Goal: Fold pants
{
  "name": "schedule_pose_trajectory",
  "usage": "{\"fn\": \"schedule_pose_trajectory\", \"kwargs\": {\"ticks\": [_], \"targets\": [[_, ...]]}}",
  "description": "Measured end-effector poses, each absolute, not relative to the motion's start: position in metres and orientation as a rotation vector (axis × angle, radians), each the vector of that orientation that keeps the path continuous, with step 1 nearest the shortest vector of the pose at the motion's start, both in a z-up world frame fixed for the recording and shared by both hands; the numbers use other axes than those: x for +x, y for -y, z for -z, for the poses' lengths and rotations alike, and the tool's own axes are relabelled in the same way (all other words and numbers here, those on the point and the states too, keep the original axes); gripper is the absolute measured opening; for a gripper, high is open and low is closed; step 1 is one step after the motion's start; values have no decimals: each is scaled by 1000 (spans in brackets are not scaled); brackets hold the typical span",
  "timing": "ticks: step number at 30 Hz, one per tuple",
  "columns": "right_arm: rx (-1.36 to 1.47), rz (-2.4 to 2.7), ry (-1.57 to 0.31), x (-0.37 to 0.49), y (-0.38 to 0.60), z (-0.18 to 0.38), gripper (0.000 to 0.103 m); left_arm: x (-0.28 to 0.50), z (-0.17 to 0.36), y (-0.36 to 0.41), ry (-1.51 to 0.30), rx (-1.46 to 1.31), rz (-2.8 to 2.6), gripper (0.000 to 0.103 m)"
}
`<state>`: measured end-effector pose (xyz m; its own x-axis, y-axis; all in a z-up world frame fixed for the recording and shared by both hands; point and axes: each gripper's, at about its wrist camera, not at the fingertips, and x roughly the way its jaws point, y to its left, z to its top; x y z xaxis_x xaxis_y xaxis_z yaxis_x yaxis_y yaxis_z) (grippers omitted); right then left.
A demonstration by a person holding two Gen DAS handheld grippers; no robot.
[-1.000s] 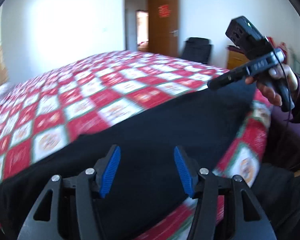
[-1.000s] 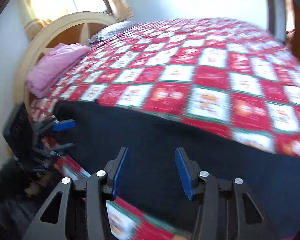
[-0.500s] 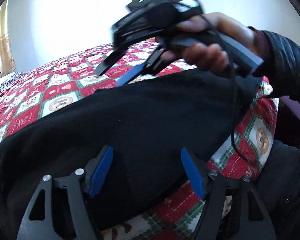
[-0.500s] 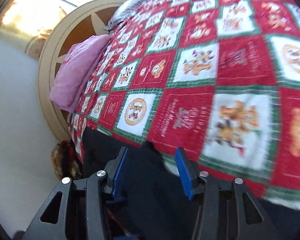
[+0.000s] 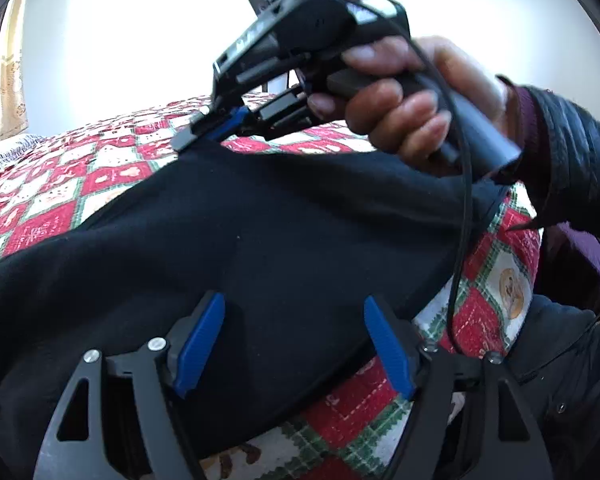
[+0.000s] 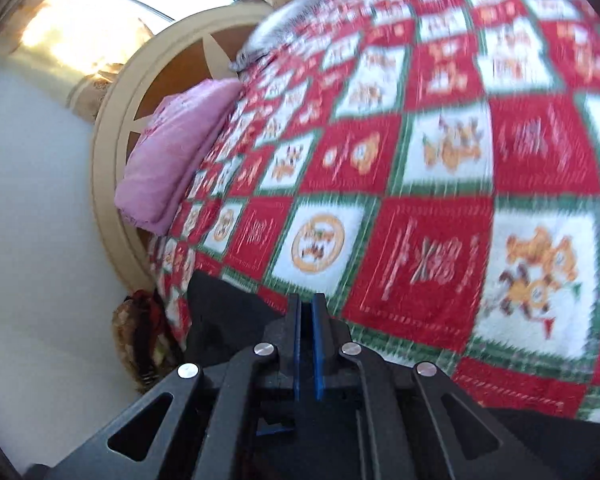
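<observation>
Black pants [image 5: 300, 232] lie along the near edge of a bed with a red, white and green patchwork quilt [image 5: 60, 200]. My left gripper [image 5: 294, 308] hovers low over the near part of the pants. Its jaws are opening, with cloth beneath them and nothing pinched. A hand [image 5: 400, 108] holds my right gripper [image 5: 196, 134] at the pants' far edge, where the cloth rises to a small peak. In the right wrist view the right gripper [image 6: 306, 304] has its blue pads pressed almost together, with the pants [image 6: 220, 320] bunched at its left.
A pink pillow [image 6: 172, 160] leans on the curved cream headboard [image 6: 112, 128] at the bed's left end. A basket-like thing [image 6: 140, 340] sits on the floor by the bed corner. A black cable [image 5: 464, 220] hangs from the right gripper. The person's dark jacket [image 5: 572, 360] fills the right.
The right gripper swept in from the right to the pants' far edge and shut there. The left gripper sank closer to the pants and its jaws widened.
</observation>
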<state>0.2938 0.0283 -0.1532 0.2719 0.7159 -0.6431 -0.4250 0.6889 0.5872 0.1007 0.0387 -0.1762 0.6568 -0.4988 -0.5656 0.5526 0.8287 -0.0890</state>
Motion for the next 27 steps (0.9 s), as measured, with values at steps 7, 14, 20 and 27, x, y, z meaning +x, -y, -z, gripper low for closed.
{"fn": "schedule_pose_trajectory", "kwargs": {"ticks": [7,14,20,27], "targets": [[364,-664,-1067,320,2,191,0,100,157,-60,-599,91,544,76],[336,-740,-1028,288,24,167,1,106,134,-133,-530,44,343,93],[140,-768,-982,223,21,152,2,125,151,-186,-622,-55,178,96],[23,-793,-1065,167,11,197,2,122,168,-175,-651,36,106,98]]}}
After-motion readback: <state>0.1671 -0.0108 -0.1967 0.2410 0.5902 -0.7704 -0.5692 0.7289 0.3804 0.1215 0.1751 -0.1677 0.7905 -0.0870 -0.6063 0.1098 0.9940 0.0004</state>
